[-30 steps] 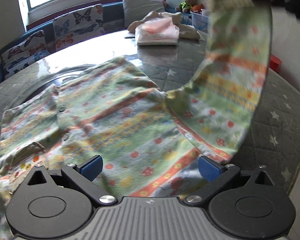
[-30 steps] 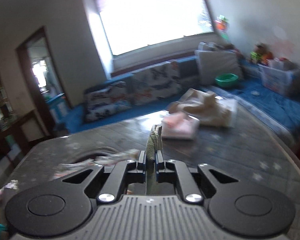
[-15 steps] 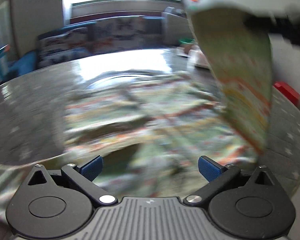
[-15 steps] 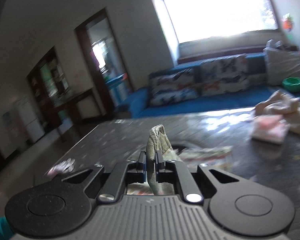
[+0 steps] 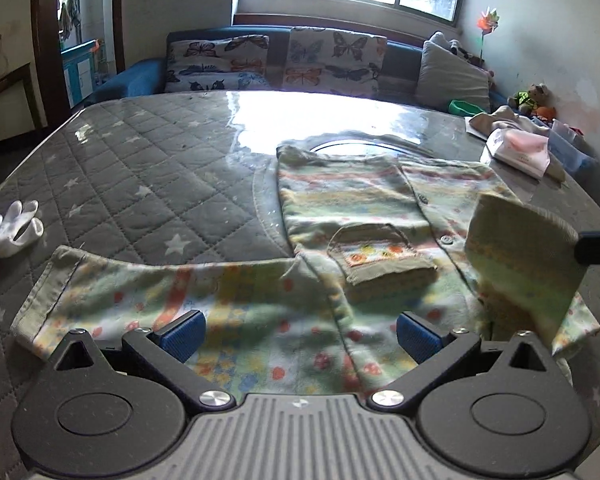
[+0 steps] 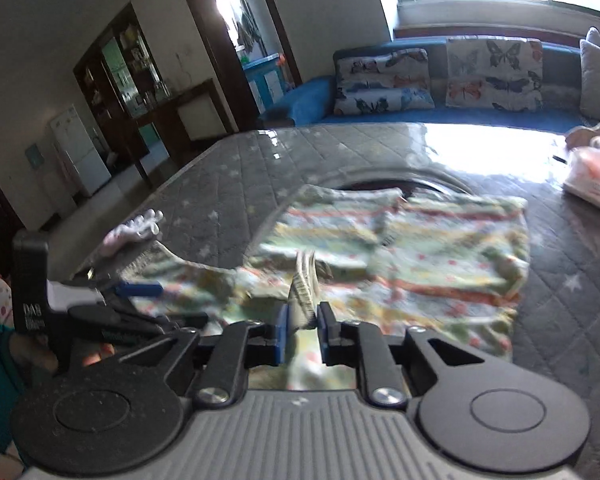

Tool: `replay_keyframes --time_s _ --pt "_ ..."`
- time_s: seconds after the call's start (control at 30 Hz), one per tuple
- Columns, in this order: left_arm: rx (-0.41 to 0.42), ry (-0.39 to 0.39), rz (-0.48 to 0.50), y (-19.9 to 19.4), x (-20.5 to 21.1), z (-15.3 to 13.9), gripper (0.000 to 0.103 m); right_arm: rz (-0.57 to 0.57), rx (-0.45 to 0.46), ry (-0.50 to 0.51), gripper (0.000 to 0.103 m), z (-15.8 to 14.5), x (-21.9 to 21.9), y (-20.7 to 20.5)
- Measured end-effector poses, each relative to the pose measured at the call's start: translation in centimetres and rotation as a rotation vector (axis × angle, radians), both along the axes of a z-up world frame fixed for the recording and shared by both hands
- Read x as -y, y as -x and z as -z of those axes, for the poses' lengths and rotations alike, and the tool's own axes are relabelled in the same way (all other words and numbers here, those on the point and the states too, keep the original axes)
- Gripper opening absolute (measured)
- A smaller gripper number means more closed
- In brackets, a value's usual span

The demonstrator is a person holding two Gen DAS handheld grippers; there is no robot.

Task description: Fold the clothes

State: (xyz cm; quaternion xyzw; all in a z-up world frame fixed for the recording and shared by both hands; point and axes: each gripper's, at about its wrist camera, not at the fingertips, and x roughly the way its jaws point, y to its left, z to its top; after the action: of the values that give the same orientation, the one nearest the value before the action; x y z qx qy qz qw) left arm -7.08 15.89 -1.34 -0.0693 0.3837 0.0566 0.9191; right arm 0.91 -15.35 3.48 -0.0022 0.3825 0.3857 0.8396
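- Left wrist view: the left tongs (image 5: 298,338) stand wide, their blue pads well apart and gripping nothing, low over the near part of the shirt (image 5: 340,240).
- The shirt, a pale green child's garment with orange and yellow printed bands, lies spread on the quilted grey surface (image 5: 140,168). Its buttoned front faces up, and its chest pocket (image 5: 380,256) shows right of centre.
- One sleeve (image 5: 140,292) stretches flat toward the left, its cuff hem near the surface's edge.
- On the right, the other sleeve (image 5: 524,264) is lifted off the surface and stands up as a folded flap, its upper edge meeting a dark gripper part at the frame's right border.
- A white glove (image 5: 12,224) lies on the surface at far left, apart from the shirt.
- A pink and white folded pile (image 5: 520,152) sits at the far right, beyond the shirt.
- A blue sofa with butterfly cushions (image 5: 332,60) runs behind the surface, under the window.
- Right wrist view: the right tongs (image 6: 302,328) are narrow, with a bunched strip of the shirt's cloth (image 6: 304,296) between the pads; whether the pads press it tightly is unclear.
- The shirt (image 6: 420,248) lies blurred beyond them on the surface (image 6: 236,184).
- The left tongs (image 6: 136,292) show at lower left over the shirt's near edge.
- The glove (image 6: 136,228) lies beyond them.
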Motion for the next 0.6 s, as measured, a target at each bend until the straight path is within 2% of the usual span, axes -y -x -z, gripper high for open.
replay_keyframes --time_s 0.23,0.33,0.43,0.6 --pt "0.042 0.002 0.047 -1.4 1.7 -1.3 0.103 0.028 -0.051 0.023 0.017 1.3 4.0 -0.9" --pt "0.052 0.012 0.083 -1.8 2.8 -1.9 0.103 0.057 -0.022 0.086 0.017 1.8 4.9 -1.2" --pt "0.055 0.012 0.148 -2.4 4.9 -2.1 0.103 0.089 0.009 0.152 0.017 2.6 4.7 -2.5" --pt "0.052 0.009 0.279 -3.9 9.4 -1.8 0.103 0.1 0.012 0.18 0.017 4.5 4.4 -5.1"
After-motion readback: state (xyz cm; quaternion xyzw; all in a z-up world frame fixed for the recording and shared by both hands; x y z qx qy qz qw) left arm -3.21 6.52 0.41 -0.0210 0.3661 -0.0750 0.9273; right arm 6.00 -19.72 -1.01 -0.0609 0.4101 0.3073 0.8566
